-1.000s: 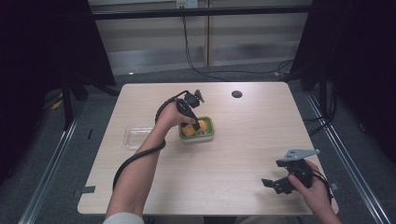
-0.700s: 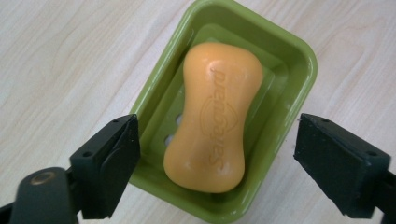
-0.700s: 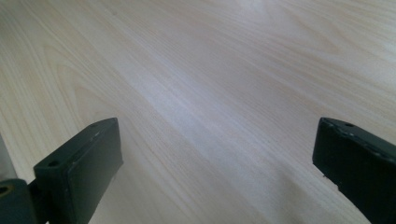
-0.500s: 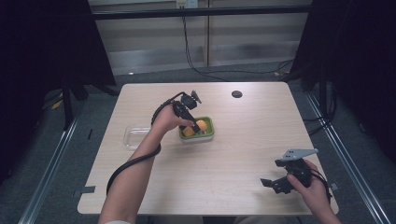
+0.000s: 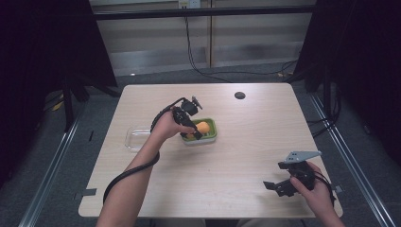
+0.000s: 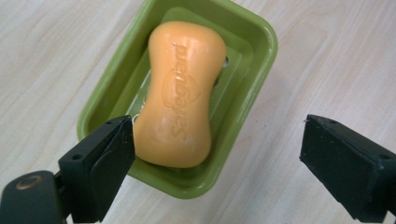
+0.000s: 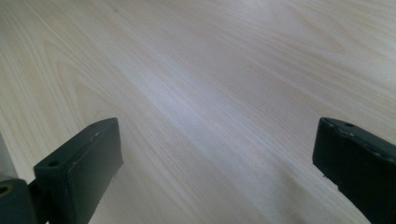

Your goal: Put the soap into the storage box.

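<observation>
Soap bar, orange, embossed lettering legible in the left gripper view, lying in the green dish on the counter, long axis 12-to-6, its near end beside the wide-spread left tool's 9 o'clock jaw; right tool gapes over bare wood.

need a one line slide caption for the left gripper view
Open left gripper poised over an orange soap bar lying in a green dish on a pale wooden table.

An orange soap bar with embossed lettering lies flat in a green dish mid-table.
</observation>
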The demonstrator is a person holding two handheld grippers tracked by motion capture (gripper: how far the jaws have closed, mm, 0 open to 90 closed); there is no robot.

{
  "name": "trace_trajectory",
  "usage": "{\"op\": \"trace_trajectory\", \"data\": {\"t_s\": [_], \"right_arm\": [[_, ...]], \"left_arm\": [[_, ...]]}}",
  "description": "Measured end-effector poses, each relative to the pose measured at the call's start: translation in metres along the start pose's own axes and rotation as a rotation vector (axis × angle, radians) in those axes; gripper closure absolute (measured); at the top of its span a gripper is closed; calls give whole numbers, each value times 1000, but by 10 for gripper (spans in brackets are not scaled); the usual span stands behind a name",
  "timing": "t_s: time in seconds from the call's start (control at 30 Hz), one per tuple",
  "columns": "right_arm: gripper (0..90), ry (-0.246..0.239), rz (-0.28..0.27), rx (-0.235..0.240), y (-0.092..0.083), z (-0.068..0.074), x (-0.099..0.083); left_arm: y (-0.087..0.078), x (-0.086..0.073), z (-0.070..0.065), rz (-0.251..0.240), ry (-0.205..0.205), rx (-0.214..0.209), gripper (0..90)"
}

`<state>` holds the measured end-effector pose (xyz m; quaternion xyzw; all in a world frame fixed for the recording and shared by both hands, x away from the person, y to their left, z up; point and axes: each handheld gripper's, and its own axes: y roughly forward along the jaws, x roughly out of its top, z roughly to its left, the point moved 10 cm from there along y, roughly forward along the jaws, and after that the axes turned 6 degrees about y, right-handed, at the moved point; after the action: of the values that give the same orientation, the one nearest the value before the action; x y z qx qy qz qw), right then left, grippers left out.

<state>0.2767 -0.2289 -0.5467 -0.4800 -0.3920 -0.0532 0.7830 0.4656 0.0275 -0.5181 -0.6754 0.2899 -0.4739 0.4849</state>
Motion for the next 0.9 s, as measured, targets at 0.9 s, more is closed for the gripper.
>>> {"op": "trace_trajectory", "data": {"t_s": [0.9], "right_arm": [[13, -8, 9, 4, 1, 1, -1]], "left_arm": [[3, -26, -31, -62, 28, -27, 94]]}}
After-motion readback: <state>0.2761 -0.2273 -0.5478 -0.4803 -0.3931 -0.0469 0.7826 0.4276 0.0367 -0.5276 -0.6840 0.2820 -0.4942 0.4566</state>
